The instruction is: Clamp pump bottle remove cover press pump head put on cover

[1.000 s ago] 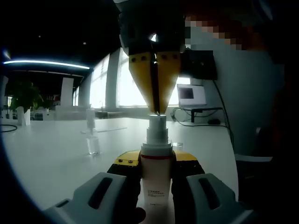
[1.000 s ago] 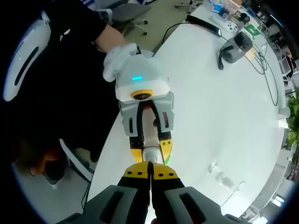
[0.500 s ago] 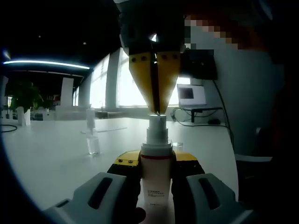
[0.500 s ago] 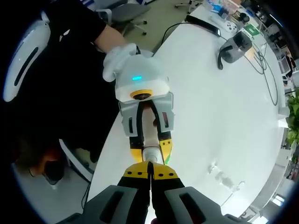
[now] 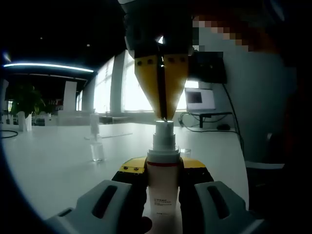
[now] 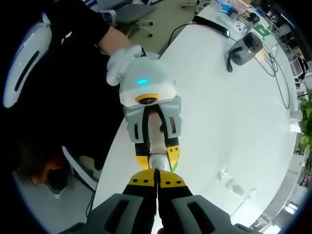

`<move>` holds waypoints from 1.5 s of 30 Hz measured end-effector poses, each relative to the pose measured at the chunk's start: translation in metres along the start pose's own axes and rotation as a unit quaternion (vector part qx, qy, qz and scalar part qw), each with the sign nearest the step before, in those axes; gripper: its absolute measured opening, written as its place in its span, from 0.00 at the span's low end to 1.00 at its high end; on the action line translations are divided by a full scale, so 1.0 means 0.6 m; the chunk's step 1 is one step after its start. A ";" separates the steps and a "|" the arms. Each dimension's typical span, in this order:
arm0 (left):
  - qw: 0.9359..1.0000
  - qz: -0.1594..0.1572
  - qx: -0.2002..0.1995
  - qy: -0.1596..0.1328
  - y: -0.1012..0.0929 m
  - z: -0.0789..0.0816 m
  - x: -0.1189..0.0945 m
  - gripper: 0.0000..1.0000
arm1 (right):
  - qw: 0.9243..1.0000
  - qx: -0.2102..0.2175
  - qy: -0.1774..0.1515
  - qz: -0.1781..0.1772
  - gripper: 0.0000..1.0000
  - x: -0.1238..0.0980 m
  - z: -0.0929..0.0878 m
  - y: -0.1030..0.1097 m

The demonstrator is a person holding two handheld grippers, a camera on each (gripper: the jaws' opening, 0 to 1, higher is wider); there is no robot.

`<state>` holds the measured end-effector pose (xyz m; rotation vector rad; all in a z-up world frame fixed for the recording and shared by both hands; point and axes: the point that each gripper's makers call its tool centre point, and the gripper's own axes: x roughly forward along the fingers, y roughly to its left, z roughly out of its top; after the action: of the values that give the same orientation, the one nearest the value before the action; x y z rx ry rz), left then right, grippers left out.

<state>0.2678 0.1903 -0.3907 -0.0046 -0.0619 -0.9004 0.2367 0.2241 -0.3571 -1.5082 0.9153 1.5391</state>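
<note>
Left gripper view: the left gripper [image 5: 163, 183] clamps the white plastic pump bottle [image 5: 163, 187] upright above the white table [image 5: 58, 161], while the right gripper [image 5: 162, 114], jaws closed, bears on its pump head [image 5: 164, 127]. Beyond the bottle stands a clear cover [image 5: 96, 152], so pressing looks underway; next, fetch that cover.

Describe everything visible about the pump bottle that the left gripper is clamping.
The pump bottle is a pale, plastic-looking cylinder with a thin red band at its shoulder and small dark print low on its body. It stands upright above the white table, clamped between the left gripper's yellow-tipped jaws. A white collar and narrower pump head rise from the shoulder, uncovered. The right gripper, jaws shut, touches the pump head from above. A clear cover stands on the table apart.
</note>
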 end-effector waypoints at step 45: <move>1.000 -0.001 0.000 0.000 0.000 0.000 0.000 0.15 | 1.000 0.007 -0.011 -0.003 0.00 -0.003 0.000 0.000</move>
<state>0.2678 0.1905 -0.3908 -0.0044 -0.0625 -0.9015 0.2369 0.2242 -0.3552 -1.4801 0.9064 1.5391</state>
